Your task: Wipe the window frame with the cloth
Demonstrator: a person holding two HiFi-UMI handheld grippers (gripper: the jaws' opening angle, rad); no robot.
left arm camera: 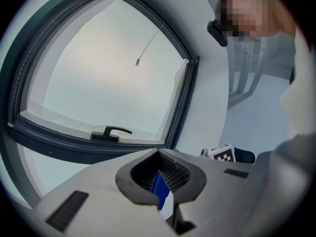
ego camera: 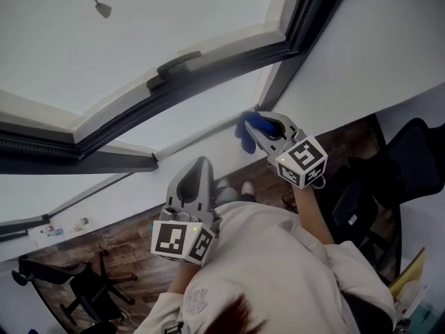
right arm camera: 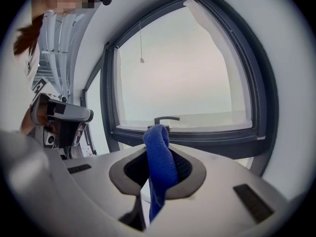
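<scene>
Right tool (ego camera: 257,122) pinches blue cloth (right arm camera: 159,157); drag on window frame (ego camera: 208,75) could pull it free. Left tool (ego camera: 201,163) pressed together, empty

Pale daylight through the window (ego camera: 139,33) leaves everything indoors dim; gripper views curve, corners black

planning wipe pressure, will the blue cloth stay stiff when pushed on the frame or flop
Probably floppy: the cloth droops below the shut jaws of the right gripper and folds over above them. Likely light, since a pinch holds it. Its fuzzy surface should drag, not slide.
</scene>
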